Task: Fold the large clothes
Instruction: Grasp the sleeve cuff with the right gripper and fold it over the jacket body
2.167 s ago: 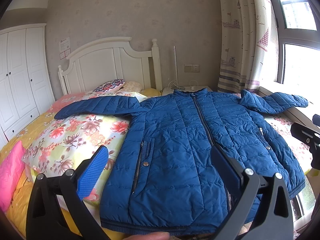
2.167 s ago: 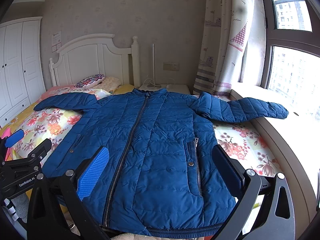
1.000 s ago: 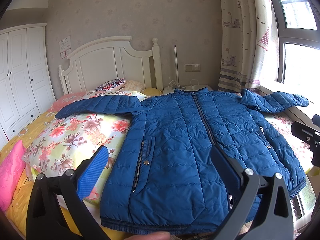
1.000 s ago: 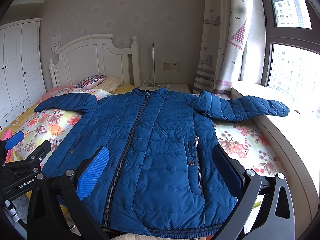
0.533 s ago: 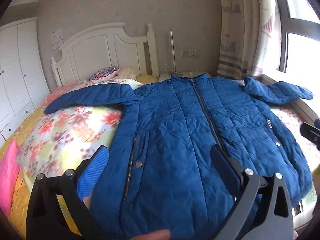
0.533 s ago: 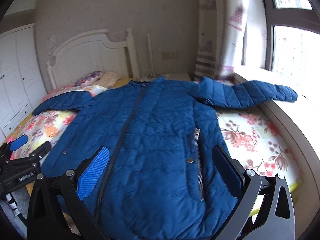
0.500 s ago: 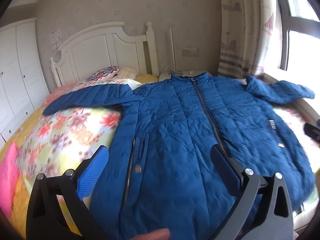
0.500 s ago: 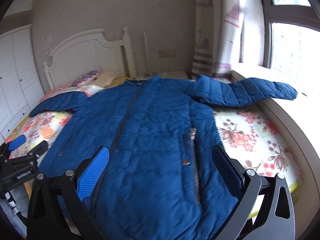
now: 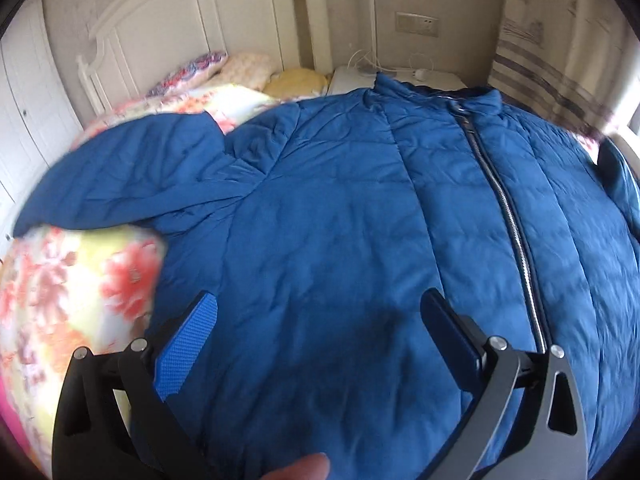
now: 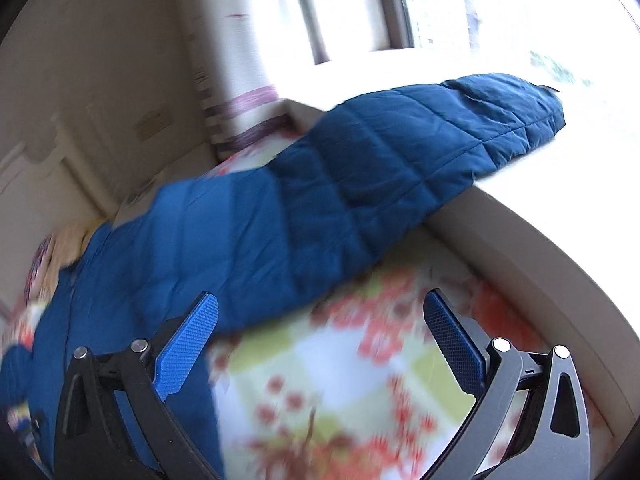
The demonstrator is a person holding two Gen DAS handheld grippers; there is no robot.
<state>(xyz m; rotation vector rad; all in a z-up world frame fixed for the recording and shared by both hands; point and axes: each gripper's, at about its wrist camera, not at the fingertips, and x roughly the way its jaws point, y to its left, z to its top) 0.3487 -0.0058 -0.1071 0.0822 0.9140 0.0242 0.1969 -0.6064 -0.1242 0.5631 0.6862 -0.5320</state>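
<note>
Closing in on the quilted blue zip-front jacket (image 9: 360, 220) spread on the floral bedspread (image 10: 360, 380) | left gripper (image 9: 320, 320) now low over its chest, right gripper (image 10: 320, 320) swung toward the windowsill sleeve (image 10: 400, 152) | both spread wide, empty | folding not yet begun.

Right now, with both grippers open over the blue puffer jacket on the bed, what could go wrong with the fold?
1. The right sleeve lies out over the window ledge; a weak pinch by the right gripper might let it slip off.
2. The left gripper hovers over the jacket front, and its slick padded fabric could bunch rather than crease.
</note>
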